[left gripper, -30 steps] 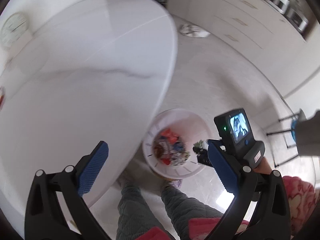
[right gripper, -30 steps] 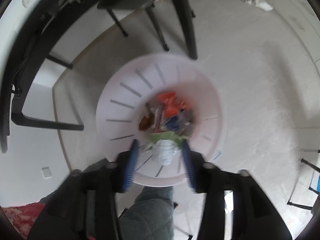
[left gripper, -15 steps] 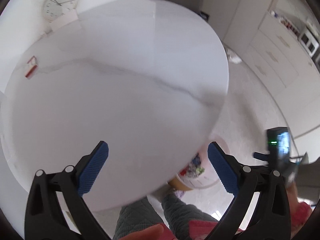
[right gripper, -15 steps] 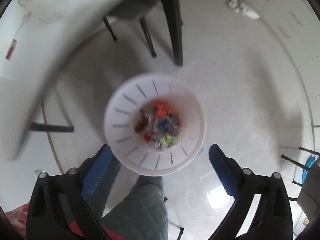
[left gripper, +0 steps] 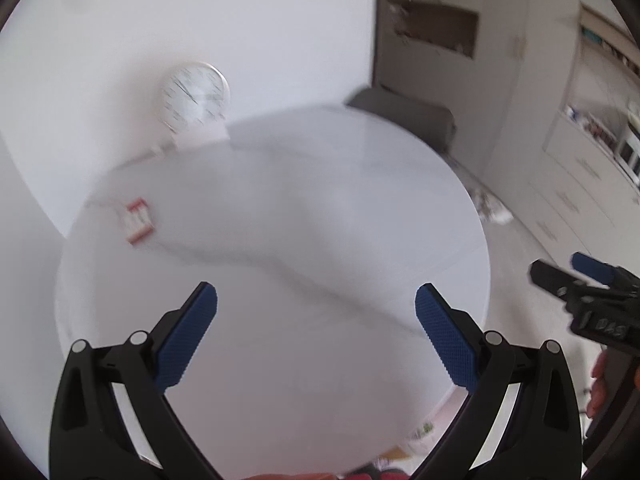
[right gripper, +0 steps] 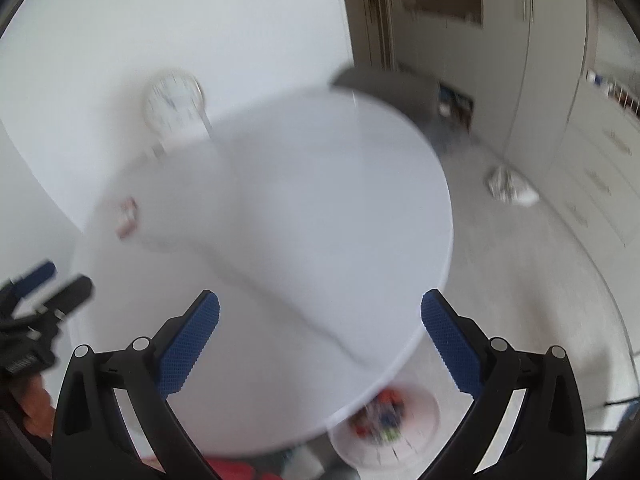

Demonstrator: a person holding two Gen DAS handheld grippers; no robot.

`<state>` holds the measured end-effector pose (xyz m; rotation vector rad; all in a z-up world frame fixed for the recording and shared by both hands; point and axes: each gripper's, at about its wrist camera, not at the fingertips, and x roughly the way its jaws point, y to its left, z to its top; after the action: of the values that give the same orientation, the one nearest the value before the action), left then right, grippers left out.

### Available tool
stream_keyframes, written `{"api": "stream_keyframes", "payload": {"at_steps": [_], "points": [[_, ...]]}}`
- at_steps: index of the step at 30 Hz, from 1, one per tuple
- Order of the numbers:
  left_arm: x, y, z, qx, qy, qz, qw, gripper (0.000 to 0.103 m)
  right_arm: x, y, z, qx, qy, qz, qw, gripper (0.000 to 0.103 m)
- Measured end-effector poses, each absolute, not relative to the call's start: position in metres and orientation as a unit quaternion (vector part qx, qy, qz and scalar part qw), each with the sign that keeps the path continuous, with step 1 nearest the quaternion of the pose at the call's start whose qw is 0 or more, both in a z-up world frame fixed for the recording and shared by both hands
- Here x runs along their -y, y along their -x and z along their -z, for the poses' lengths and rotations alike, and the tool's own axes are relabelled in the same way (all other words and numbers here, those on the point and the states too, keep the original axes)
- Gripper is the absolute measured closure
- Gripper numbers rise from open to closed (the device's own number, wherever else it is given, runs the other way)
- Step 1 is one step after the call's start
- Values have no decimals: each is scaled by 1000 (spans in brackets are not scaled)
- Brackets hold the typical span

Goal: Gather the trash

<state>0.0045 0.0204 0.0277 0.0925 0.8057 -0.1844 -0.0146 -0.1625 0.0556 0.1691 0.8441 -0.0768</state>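
Grippers raised over round table, both empty.

Table (left gripper: pixel 320 360) carries one piece of trash near its far left edge: a small red-and-white packet (left gripper: pixel 137 220). Bin (right gripper: pixel 416 436) sits on the floor under the near edge. Left gripper (left gripper: pixel 316 334) and right gripper (right gripper: pixel 320 338) hold jaws spread wide. Packet appears light, flat and thin; pinch across a raised edge.

Red-and-white wrapper (left gripper: pixel 137 221) flat at table's far left; white bin (right gripper: pixel 424 440) of mixed trash on floor beneath near edge.
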Motion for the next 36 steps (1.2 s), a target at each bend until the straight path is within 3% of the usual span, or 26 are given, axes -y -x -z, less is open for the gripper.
{"api": "stream_keyframes", "payload": {"at_steps": [7,17,36], "points": [[-59,-18,-67,-366,-22,50,929,8,121,9,-101,-352,-49,44,934,3],[-84,-16,-38,-408,-21,31,912,8,92,6,-70,-393,-35,21,919,3],[-81,-24,-34,-418,-19,33,908,8,85,-3,-63,-398,-22,26,917,3]]}}
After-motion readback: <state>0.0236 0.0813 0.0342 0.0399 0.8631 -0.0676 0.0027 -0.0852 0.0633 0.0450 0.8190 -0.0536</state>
